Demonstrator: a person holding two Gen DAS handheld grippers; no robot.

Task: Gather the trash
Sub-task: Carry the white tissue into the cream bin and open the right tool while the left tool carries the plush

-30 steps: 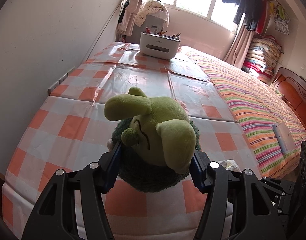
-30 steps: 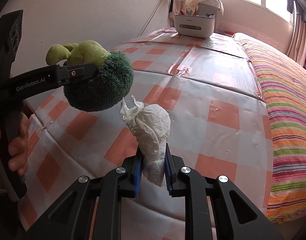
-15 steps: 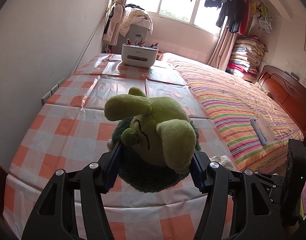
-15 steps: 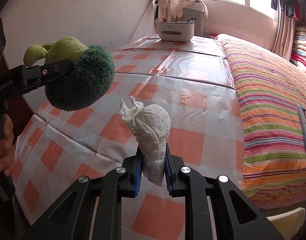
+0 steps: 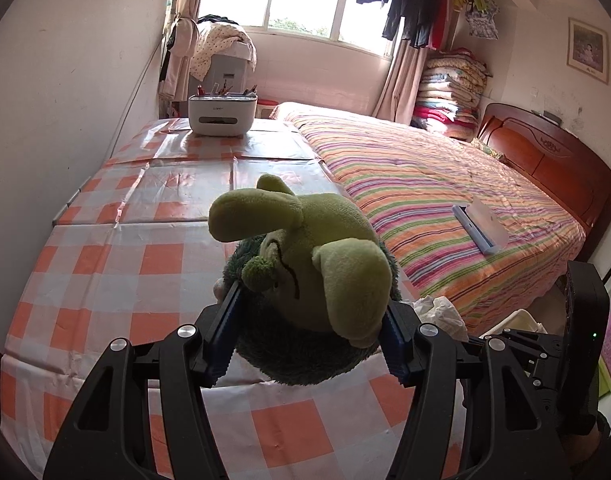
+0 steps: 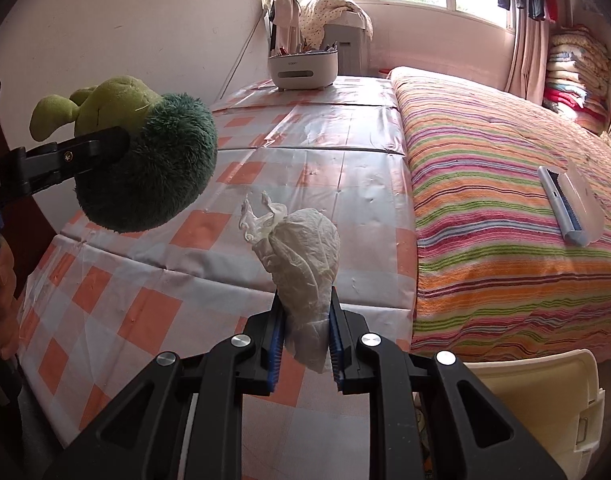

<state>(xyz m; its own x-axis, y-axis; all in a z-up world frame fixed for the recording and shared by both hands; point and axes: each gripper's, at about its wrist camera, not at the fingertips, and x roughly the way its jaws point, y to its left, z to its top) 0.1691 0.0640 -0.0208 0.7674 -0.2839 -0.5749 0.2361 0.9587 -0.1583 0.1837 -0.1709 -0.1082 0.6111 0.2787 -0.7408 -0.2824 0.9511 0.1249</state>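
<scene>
Compared with one second ago, both cameras are now farther back from the worktop (image 5: 105,280). Its near edge with the checked cloth is now in view, more of the striped bed (image 5: 445,200) shows, and a cream bin (image 6: 537,396) has appeared at the lower right of the right wrist view. What each of the tongs holds has not changed.

The left tongs (image 5: 305,344) are about half open and their blue pads press on both sides of a green plush toy (image 5: 305,280), which is lifted above the worktop. The tongs point forward and downward. In the right wrist view a hand (image 6: 1,280) holds their handle at the left edge.

The right tongs (image 6: 305,344) are almost closed and grip a crumpled white tissue (image 6: 301,256) by its lower part. The tissue stands up between the pads, in the air over the near corner of the worktop, just beside the toy. These tongs point down more steeply.

A white box (image 5: 222,114) with pens stands at the far end of the worktop.
</scene>
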